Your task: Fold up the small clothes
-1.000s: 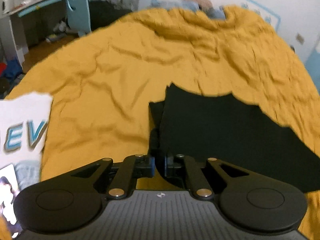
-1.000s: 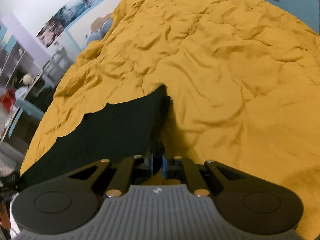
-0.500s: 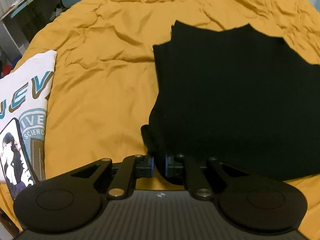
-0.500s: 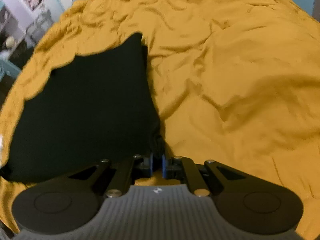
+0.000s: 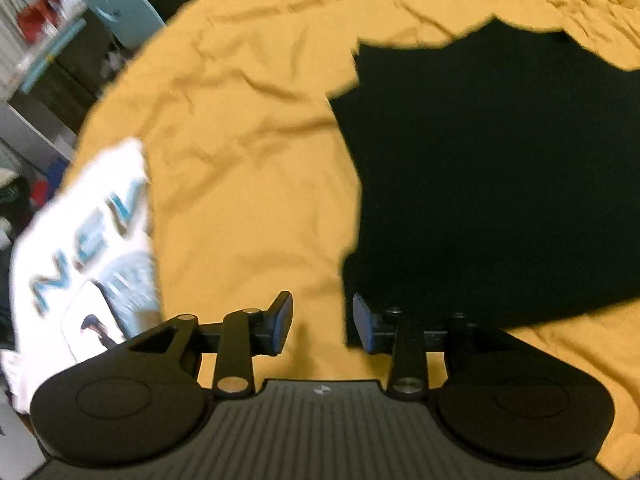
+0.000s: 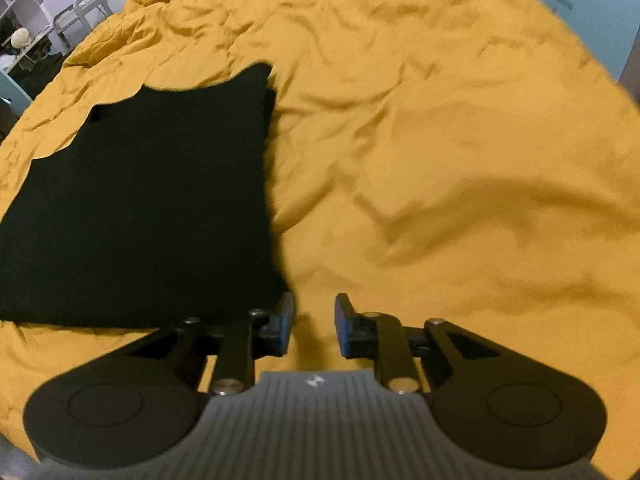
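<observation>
Left gripper (image 5: 322,322): jaws apart, nothing between them, held low over the mustard bedspread (image 5: 240,160). Its right fingertip (image 5: 362,320) sits at the near left corner of the black garment (image 5: 500,184); whether it touches the cloth cannot be told.

Right gripper (image 6: 314,326): jaws apart, empty, held low over the bedspread (image 6: 440,140). Its left fingertip (image 6: 284,322) sits at the near right corner of the garment (image 6: 152,200).

The black garment lies flat and folded on the bedspread, ahead of and between the two grippers, with layered edges visible at its far corners.

To the left of the left gripper lies a white printed shirt (image 5: 92,240) with blue lettering. Beyond the bed edge stands a light blue chair (image 5: 120,12).
</observation>
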`<state>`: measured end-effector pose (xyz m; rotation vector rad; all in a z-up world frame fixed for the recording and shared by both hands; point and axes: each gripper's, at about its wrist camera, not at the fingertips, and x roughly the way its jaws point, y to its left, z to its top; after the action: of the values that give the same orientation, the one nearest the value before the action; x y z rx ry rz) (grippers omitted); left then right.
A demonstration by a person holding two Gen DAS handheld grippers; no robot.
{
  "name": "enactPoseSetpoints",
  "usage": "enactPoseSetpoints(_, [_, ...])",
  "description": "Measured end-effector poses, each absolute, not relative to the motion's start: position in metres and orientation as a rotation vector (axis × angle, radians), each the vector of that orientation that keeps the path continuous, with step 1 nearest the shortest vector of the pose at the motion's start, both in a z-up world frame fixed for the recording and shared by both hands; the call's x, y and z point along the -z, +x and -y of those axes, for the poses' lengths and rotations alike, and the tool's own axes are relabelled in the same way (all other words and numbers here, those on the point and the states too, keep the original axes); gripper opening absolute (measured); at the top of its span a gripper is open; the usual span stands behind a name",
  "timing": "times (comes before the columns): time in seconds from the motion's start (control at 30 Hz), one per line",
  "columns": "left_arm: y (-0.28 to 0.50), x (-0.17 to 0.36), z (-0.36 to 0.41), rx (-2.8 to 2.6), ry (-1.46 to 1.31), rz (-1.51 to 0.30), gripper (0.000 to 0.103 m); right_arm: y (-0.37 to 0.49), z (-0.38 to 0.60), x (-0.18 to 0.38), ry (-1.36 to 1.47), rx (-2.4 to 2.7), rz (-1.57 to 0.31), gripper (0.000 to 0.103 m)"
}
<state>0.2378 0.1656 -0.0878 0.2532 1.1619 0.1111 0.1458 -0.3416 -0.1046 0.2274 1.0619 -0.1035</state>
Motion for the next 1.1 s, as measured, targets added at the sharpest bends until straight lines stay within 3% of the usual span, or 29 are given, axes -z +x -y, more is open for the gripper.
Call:
enactPoseSetpoints(0.1, [0.248, 0.068, -0.164, -0.085, 0.22, -1.082, 0.043, 0.152, 0.352, 0.09, 0.265, 0.061, -0.999, 0.039])
enactPoseSetpoints(0.23, [0.268, 0.055, -0.15, 0.012, 0.134, -0.995, 0.043, 0.176, 0.358, 0.087, 0.352, -0.016, -0.92, 0.049])
enactPoseSetpoints(0.77, [0.362, 0.11, -0.05, 0.29, -0.038, -0.975, 0.043, 0.319, 0.385, 0.183, 0.785, -0.071, -0.891, 0.053])
enactPoseSetpoints(0.9, [0.386, 0.129, -0.027, 0.311, -0.038, -0.989, 0.043, 0.338, 0.388, 0.204, 0.837, -0.09, -0.9, 0.052])
enactPoseSetpoints(0.97, [0.397, 0.137, -0.017, 0.308, -0.033, -0.996, 0.043, 0.345, 0.39, 0.21, 0.859, -0.106, -0.892, 0.046])
enactPoseSetpoints(1.1, [0.419, 0.157, -0.004, 0.258, -0.003, -1.008, 0.043, 0.349, 0.392, 0.214, 0.915, -0.149, -0.869, 0.016])
